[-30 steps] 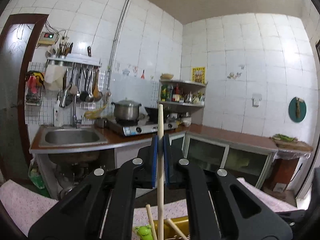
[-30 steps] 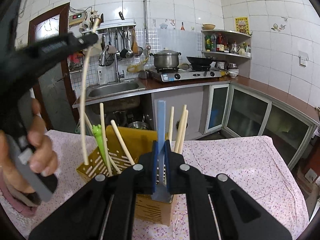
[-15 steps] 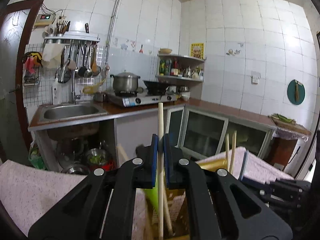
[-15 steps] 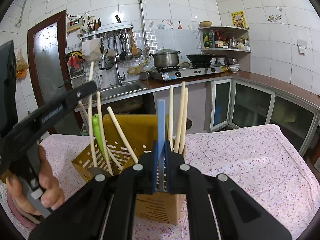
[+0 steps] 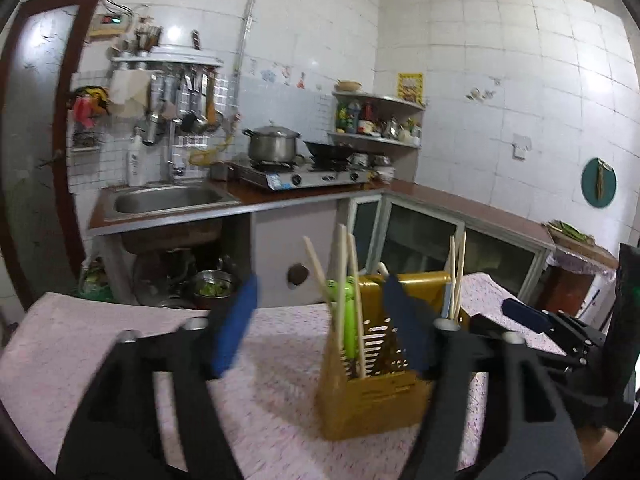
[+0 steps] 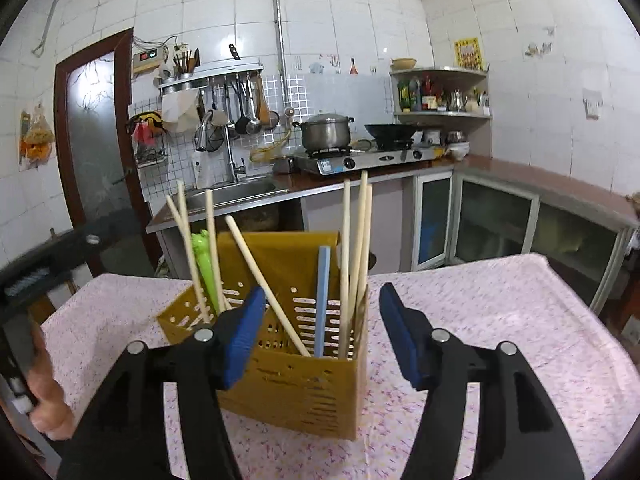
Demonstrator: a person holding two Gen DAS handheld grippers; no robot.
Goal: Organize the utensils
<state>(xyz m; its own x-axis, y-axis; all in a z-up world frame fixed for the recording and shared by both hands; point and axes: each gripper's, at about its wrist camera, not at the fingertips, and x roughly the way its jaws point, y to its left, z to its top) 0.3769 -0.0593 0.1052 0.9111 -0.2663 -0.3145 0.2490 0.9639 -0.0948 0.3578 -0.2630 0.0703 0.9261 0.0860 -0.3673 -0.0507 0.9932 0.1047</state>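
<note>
The yellow holder (image 6: 304, 364) stands on the table (image 6: 500, 320), which wears a pink flowered cloth, and everything else is placed from it. The right gripper (image 6: 322, 330) hangs just in front of the holder with its blue-padded jaws opening; the pads press on nothing, though the holder's front wall and a blue stick (image 6: 323, 300) show in the gap. That stick stands upright in the holder's right part, beside three pale chopsticks (image 6: 356, 256). One more chopstick (image 6: 266, 284) leans across the middle. In the holder's left part stand further chopsticks (image 6: 188, 248) and a green utensil (image 6: 204, 264).

The left gripper (image 5: 322, 322) comes at the holder from its left side, jaws likewise opening and gripping nothing; the green utensil and the left chopsticks rise in the gap. A hand (image 6: 46, 396) shows at the holder's far left. Behind the holder runs a counter with a sink (image 6: 236, 194) and a pot (image 6: 326, 132).
</note>
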